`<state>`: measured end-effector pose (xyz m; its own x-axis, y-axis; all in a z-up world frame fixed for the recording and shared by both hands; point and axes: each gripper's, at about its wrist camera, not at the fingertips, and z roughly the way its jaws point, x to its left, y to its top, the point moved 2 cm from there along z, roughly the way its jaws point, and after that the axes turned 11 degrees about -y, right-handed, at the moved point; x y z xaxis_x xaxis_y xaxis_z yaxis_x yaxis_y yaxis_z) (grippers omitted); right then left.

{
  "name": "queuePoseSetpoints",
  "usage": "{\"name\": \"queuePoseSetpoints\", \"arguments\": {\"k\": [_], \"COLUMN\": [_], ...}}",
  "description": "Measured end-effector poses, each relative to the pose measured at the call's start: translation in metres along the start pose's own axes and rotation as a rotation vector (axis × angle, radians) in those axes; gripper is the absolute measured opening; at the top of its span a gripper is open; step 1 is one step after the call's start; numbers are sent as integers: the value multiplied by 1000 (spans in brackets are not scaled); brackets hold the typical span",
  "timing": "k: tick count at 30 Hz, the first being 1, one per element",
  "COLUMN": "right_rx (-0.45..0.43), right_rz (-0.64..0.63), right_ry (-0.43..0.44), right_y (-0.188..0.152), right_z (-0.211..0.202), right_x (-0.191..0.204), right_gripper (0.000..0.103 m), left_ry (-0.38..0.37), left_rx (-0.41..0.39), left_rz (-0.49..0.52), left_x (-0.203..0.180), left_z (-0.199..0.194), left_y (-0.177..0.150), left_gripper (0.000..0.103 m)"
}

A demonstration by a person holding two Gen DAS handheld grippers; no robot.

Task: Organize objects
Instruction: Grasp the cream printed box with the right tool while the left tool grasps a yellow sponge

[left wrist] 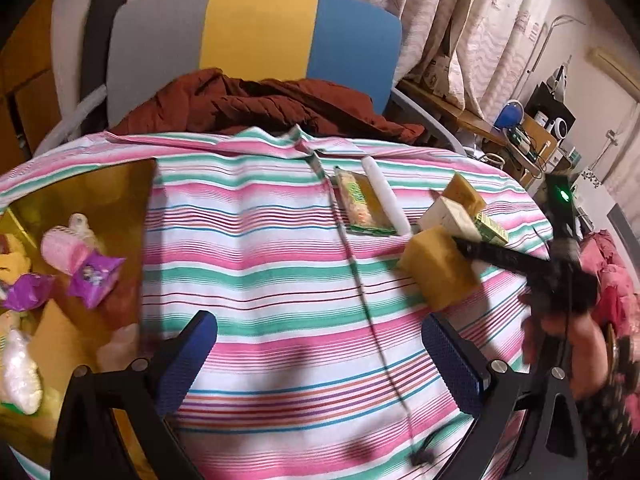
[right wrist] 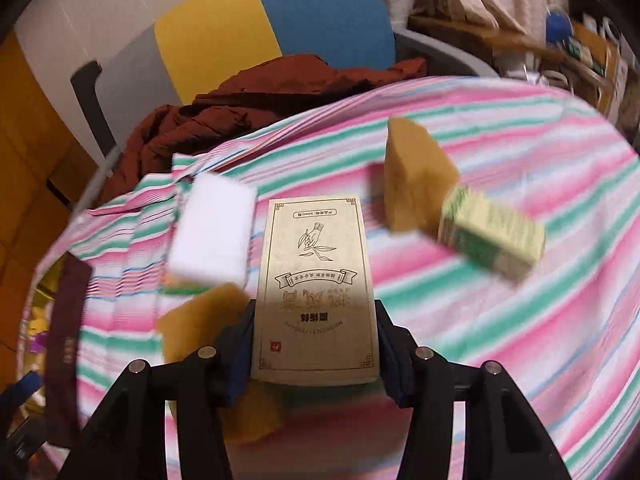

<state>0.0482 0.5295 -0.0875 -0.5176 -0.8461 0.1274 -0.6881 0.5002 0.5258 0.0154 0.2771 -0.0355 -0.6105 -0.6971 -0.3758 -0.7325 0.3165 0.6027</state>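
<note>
Striped cloth [left wrist: 280,280] in pink, green and white covers the whole work surface, with its far edge folded up against a rust-brown quilted jacket [left wrist: 260,104] and a chair back [left wrist: 256,32] in grey, yellow and blue panels. Open cloth fills the middle and near part of the left wrist view, between a gold tray [left wrist: 108,188] at the left edge and the clutter on the right. Only that view shows the tray's contents: purple wrappers [left wrist: 94,276], a pink roller-like item and pale packets. The left gripper [left wrist: 320,356] hangs over bare cloth with its blue-padded fingers spread wide and nothing between them. The right gripper [right wrist: 316,340] pinches a cream carton [right wrist: 316,292] lengthwise; its print shows a hand holding a sprig, a banner, large Chinese characters and a small red seal, all upside down to the camera, and the small Latin line is too blurred to read. Beside it lie yellow sponges [right wrist: 416,176], a white sponge [right wrist: 212,232] and a green-printed box [right wrist: 492,236]. A green snack packet [left wrist: 362,208] and a white tube [left wrist: 386,196] show in the left view only.
</note>
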Motion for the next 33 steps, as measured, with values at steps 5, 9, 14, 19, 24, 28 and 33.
{"name": "queuePoseSetpoints", "arguments": {"k": [5,9,14,19,24,28,33], "right_rx": [-42,-124,-195,-239,-207,-215,-227], "right_rz": [52,113,167,104,126,128,115], "right_ry": [24,-153,-167,-215,-206,-208,-242], "right_y": [-27,-34,-45,-52,-53,-54,-56], "right_z": [-20,-32,-37,-30,-21,-20,-21], "right_x": [-3,-32,-50,-34,-38,-38,-35], "right_gripper": [52,52,52,53,54,54,53], "left_ry": [-57,-76,-66,9,-14,-53,-41], "left_rx": [96,142,160,144,52,-11,-63], "left_rz": [6,18,26,97,214,301,378], "left_x": [-19,-34,-48,-48,-50,-56,-64], "left_z": [31,54,83,107,106,98,86], "left_y": [2,3,10,12,4,-6,-16], "left_gripper": [103,103,103,103,86,61,58]}}
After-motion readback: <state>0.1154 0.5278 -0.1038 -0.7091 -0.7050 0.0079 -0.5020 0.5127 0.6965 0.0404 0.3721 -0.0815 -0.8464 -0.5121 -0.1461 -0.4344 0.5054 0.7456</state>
